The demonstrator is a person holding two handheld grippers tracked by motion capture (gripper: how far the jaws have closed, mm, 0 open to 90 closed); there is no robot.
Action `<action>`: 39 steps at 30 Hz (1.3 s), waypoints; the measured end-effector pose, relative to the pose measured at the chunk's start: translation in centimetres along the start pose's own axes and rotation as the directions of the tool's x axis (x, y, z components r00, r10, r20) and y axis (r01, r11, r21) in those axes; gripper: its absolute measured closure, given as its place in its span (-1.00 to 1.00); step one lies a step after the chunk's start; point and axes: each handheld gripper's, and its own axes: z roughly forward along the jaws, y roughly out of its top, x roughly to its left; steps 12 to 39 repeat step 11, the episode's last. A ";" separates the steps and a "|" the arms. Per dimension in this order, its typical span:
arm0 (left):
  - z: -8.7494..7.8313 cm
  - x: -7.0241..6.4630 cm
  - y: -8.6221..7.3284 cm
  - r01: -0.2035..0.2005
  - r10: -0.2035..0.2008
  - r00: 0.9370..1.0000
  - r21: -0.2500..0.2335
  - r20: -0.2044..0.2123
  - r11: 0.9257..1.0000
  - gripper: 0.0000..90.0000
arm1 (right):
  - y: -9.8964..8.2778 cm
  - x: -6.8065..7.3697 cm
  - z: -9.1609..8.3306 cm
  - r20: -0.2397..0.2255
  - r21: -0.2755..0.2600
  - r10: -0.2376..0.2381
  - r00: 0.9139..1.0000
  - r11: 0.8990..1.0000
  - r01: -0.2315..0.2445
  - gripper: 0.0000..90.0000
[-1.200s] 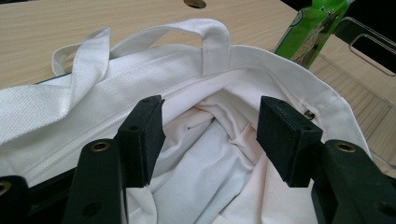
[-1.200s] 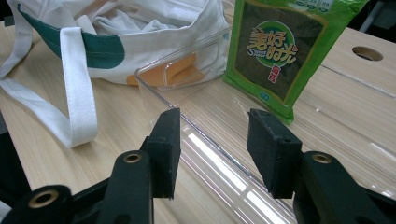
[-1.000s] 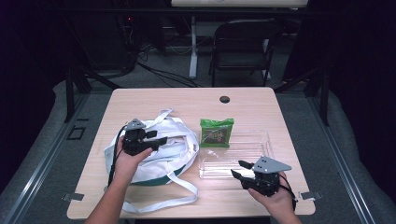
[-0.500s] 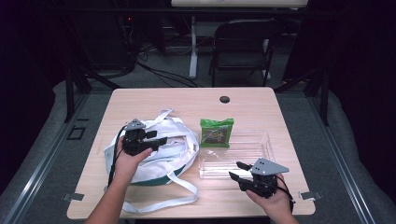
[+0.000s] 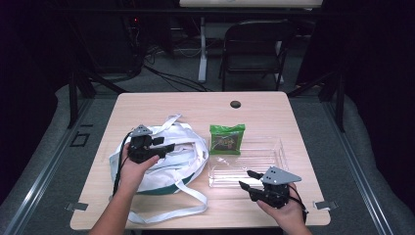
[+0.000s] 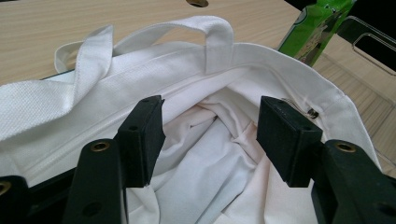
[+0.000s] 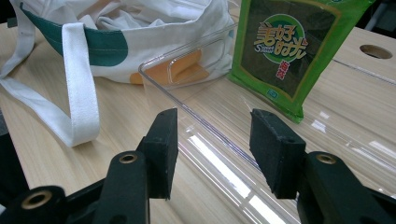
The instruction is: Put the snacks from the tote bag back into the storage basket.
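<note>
Two hand-held grippers, jaws apart: left hand-held gripper (image 5: 169, 146) over white tote bag (image 5: 183, 155); right hand-held gripper (image 5: 248, 179) beside clear tray (image 5: 280, 152); green seaweed packet (image 5: 226, 139) apparently unpacked; tabletop (image 5: 205, 105).

Pkg (image 6: 317, 28) cut off at top edge; bag (image 6: 224, 154) contents prob. hidden.

The flat green plastic snack packet (image 7: 289, 51) standing against the clear tray bears yellow Chinese characters in a green circle, with small, unreadable Latin lettering beneath.
</note>
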 end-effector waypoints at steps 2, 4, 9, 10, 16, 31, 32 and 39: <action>0.0 0.0 0.0 0.001 -0.001 1.000 -0.002 -0.002 1.000 -0.09 | 0.0 0.0 0.0 -0.004 -0.002 -0.001 1.000 1.000 0.001 0.15; 0.0 0.0 0.0 0.001 -0.001 1.000 -0.005 -0.004 1.000 -0.09 | 0.0 0.0 0.0 -0.002 0.001 -0.005 1.000 1.000 0.005 0.15; -0.1 0.1 0.1 0.003 -0.003 1.000 -0.008 -0.007 1.000 -0.09 | 0.2 -0.1 0.0 -0.005 -0.008 -0.005 1.000 1.000 0.005 0.09; -0.1 0.1 0.1 0.006 -0.006 1.000 -0.009 -0.007 1.000 -0.09 | 0.3 -0.2 0.0 -0.004 -0.011 -0.006 1.000 1.000 0.006 0.08; -0.1 0.1 0.1 0.008 -0.008 1.000 -0.012 -0.007 1.000 -0.09 | 0.6 -0.4 -0.1 -0.004 -0.011 -0.012 1.000 1.000 0.012 0.06; -0.1 0.1 0.1 0.008 -0.008 1.000 -0.012 -0.007 1.000 -0.09 | 0.6 -0.4 -0.1 -0.004 -0.011 -0.012 1.000 1.000 0.012 0.06; -0.1 0.1 0.1 0.008 -0.008 1.000 -0.012 -0.007 1.000 -0.09 | 0.6 -0.4 -0.1 -0.004 -0.011 -0.012 1.000 1.000 0.012 0.06; -0.1 0.1 0.1 0.008 -0.008 1.000 -0.012 -0.007 1.000 -0.09 | 0.6 -0.4 -0.1 -0.004 -0.011 -0.012 1.000 1.000 0.012 0.06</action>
